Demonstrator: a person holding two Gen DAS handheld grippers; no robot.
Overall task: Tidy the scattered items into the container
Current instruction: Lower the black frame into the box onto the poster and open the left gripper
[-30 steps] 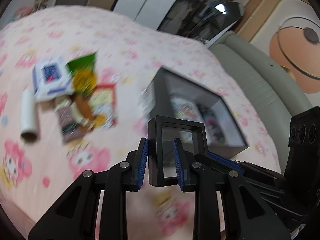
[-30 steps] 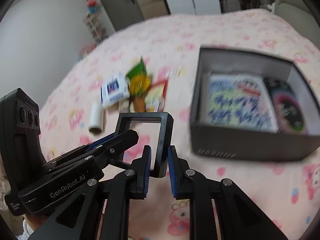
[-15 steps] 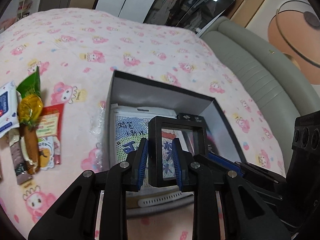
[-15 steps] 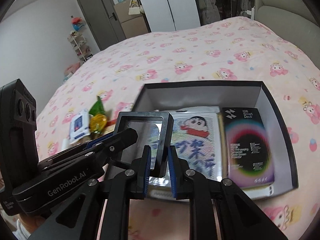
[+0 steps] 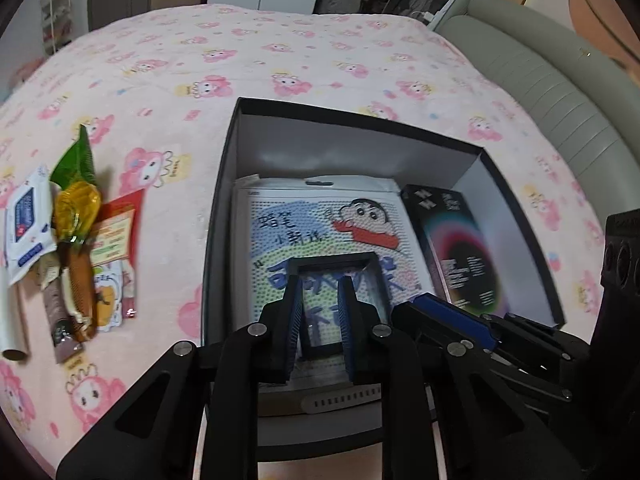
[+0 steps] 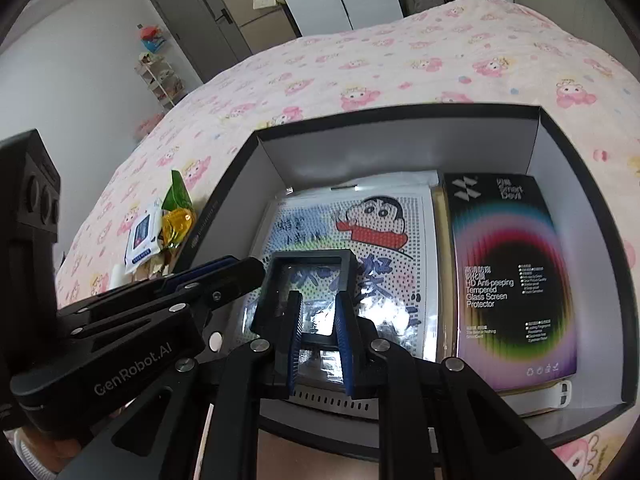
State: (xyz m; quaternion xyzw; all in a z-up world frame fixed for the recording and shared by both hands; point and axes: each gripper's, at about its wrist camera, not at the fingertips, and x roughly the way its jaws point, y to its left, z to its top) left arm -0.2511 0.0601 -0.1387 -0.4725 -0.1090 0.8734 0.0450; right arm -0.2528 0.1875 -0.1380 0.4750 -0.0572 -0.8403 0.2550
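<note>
Both claws are over the dark box (image 5: 224,184) sitting on the bed (image 5: 280,60) with the pink cartoon blanket. The left claw (image 5: 318,316) and right claw (image 6: 316,336) each have their blue pads set narrow on either side of a small black square frame (image 6: 308,280). It's down inside the box, right over the cartoon bead-art pack (image 6: 360,240). Can't tell if they're actually squeezing it or if it's already lying there. A screen protector box (image 6: 508,272) sits beside that pack. Snack packets (image 5: 80,232), a wipes pack (image 5: 28,224) and a white tube (image 5: 10,320) lie on the blanket left of the box.
</note>
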